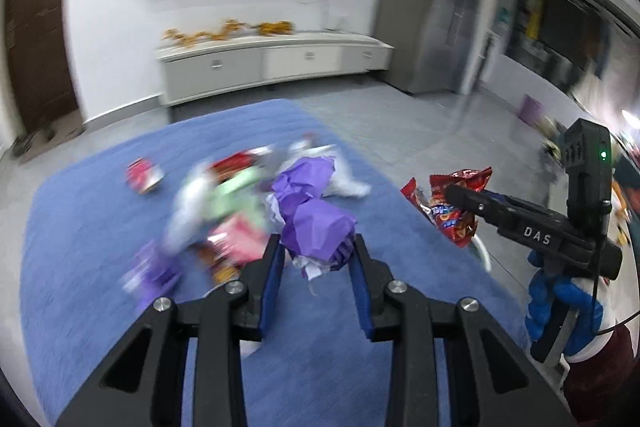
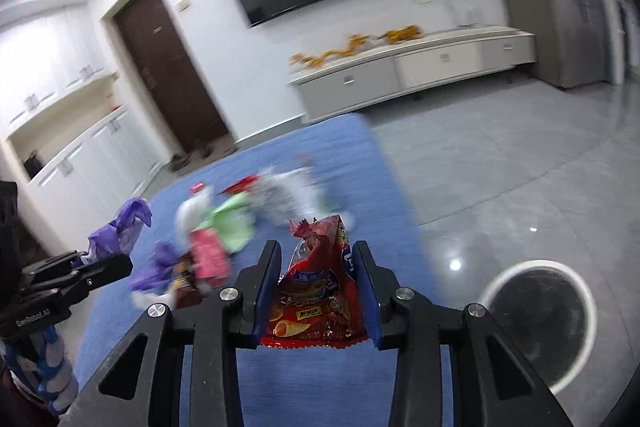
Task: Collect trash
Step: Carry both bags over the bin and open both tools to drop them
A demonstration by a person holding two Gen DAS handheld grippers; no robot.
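Left tongs: narrowed onto crumpled purple paper, held lower centre of frame above blue rug.

Right tongs: clamped on red snack bag, lower centre.

Remaining litter pile blurred, mid-rug. Round bin lower right on floor.

You have a crumpled purple paper wad pinched between the left fingers, lifted above the blue mat. Your right pads clamp a shiny red foil snack bag, upright, its torn top flaring open. A blurred heap of loose wrappers, green, pink, white and red, lies on the mat. A round white-rimmed dark bin stands on the grey floor beside the mat.
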